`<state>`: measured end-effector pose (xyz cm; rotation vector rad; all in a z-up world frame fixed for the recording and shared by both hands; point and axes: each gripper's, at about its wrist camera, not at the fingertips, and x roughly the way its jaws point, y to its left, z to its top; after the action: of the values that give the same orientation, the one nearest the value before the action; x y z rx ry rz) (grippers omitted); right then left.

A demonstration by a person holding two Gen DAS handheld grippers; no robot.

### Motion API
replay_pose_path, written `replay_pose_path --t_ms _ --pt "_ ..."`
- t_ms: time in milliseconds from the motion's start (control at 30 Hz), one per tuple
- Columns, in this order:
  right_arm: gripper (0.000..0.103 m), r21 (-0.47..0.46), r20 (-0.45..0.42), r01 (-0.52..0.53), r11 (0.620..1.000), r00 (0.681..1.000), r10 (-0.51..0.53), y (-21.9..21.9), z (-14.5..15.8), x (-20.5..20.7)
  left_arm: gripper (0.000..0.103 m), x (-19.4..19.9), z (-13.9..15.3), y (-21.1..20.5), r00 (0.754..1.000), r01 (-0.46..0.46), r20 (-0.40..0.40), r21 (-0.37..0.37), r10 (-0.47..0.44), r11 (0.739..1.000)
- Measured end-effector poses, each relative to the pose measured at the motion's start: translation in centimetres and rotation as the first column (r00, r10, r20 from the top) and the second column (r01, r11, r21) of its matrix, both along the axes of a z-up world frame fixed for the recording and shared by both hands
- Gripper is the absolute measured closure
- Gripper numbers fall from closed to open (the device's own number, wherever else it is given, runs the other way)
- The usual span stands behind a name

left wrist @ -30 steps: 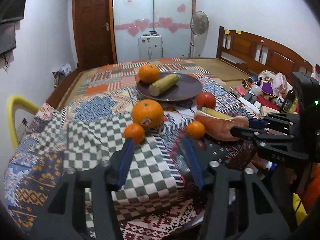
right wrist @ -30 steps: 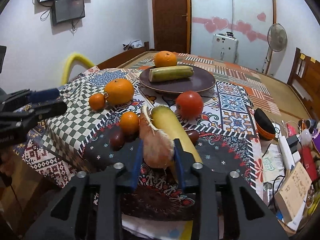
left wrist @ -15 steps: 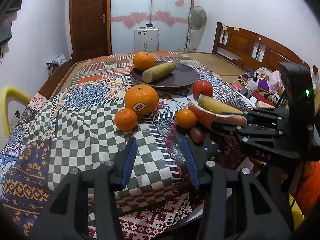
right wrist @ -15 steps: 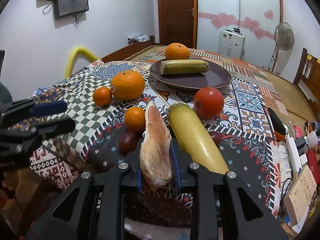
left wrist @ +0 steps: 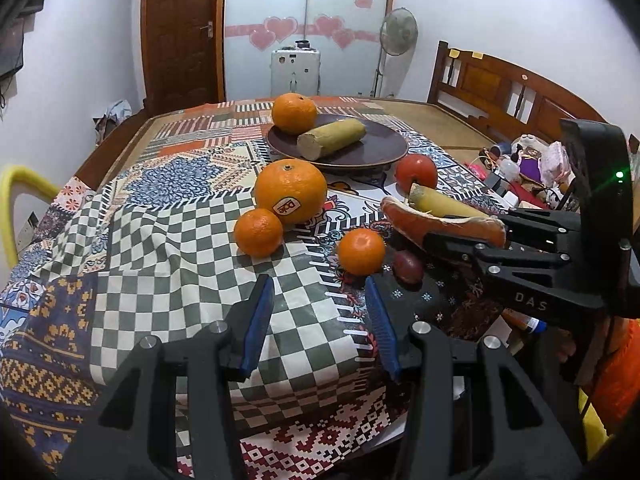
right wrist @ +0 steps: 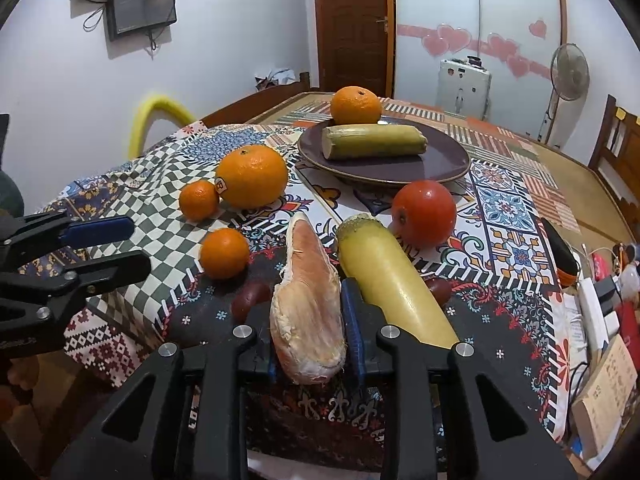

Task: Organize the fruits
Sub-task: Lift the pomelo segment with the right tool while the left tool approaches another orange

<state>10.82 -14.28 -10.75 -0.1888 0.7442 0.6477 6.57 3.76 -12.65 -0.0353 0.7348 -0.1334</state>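
My surface [right wrist: 516, 216], spread with patchwork patterned cloth, carries a round dark-brown plate [right wrist: 440, 168] at the far side, holding a big orange [right wrist: 356, 105] and a pale green cut cane stick [right wrist: 374, 141]. Near of it sit a stickered large orange [left wrist: 291, 191], a red tomato [right wrist: 424, 213] and a long yellow cane piece [right wrist: 392, 280]. My right hand-held gripper [right wrist: 310, 334] clamps a pinkish-orange fibrous fruit wedge [right wrist: 308, 304]. My left hand-held gripper [left wrist: 318, 320] stands partly open and empty, near two small tangerines [left wrist: 258, 232]
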Motion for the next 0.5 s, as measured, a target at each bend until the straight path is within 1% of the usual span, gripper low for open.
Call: replay_pose_path --t_ms 167,333,400,500 --pt "0.079 0.04 0.021 -0.001 0.999 1.0 0.0 -0.4 1.2 0.1 0.055 1.2 -0.3 -0.2 1.0 0.007 -0.024 0.004 -0.007 1.0" --pt "0.079 0.094 0.048 0.025 0.995 0.998 -0.03 -1.5 2.8 1.1 0.054 2.7 0.6 0.1 1.0 -0.002 -0.011 0.002 0.002 1.0" --pt "0.079 0.111 0.055 0.036 0.993 0.998 -0.042 -1.9 3.3 1.7 0.049 3.6 1.3 0.2 1.0 -0.011 0.0 0.01 0.011 1.0" --pt "0.079 0.12 0.073 0.055 0.991 0.995 -0.064 -2.3 3.8 2.8 0.044 5.1 1.9 0.4 1.0 -0.025 0.01 0.032 0.025 0.999"
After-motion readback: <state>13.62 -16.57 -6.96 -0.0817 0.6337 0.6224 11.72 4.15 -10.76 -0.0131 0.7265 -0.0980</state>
